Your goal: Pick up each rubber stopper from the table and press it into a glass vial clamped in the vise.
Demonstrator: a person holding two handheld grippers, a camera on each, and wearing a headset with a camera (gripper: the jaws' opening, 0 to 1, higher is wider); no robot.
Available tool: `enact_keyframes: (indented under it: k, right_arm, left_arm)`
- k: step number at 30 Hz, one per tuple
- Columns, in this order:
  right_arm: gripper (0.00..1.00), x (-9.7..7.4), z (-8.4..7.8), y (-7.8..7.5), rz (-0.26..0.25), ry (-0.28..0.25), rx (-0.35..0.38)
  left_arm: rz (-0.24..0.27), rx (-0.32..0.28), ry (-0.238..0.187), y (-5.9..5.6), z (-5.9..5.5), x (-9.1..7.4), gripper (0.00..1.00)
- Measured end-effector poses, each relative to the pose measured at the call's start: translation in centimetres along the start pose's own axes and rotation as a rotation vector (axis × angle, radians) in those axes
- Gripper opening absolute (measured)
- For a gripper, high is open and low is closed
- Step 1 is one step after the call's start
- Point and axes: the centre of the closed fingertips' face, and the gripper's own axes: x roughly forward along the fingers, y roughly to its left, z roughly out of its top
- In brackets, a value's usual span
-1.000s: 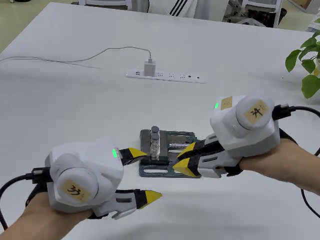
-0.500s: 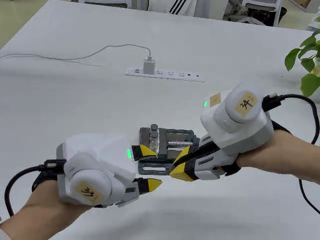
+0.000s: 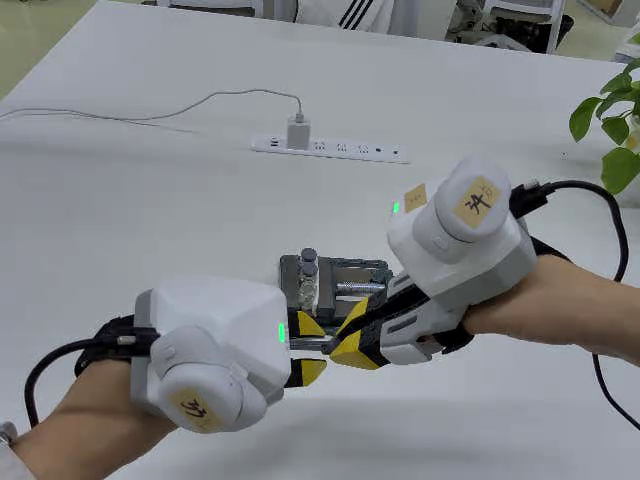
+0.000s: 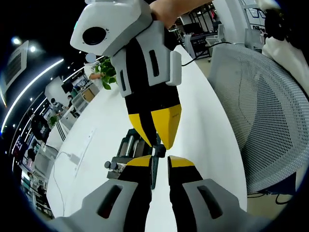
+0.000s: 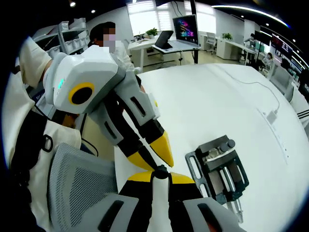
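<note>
- Left hand-held gripper (image 3: 308, 348): jaws parted and holding nothing, flanking the other gripper's tips just in front of the vise.
- Rubber stopper (image 5: 161, 170): a small dark piece, apparently pinched above the counter (image 3: 150, 200) near the vise.
- Vise (image 3: 350, 272): clamps an upright glass vial (image 3: 308, 290), already capped.
- Right hand-held gripper (image 3: 347, 338): clenched on the stopper.
- Risk: the crowded tips could knock the stopper loose, and it might roll off the near counter edge.
- Room: open counter lies behind, up to the power strip (image 3: 330, 150). A plant (image 3: 612, 125) stands far right.
</note>
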Motion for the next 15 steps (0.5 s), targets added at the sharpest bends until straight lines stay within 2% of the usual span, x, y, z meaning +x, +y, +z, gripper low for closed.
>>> enact_keyframes:
  k: [15]
  right_arm:
    - [0.07, 0.30, -0.42, 0.53, 0.030, 0.020, 0.000]
  left_arm:
    - [-0.031, 0.062, 0.009, -0.76, 0.28, 0.08, 0.05]
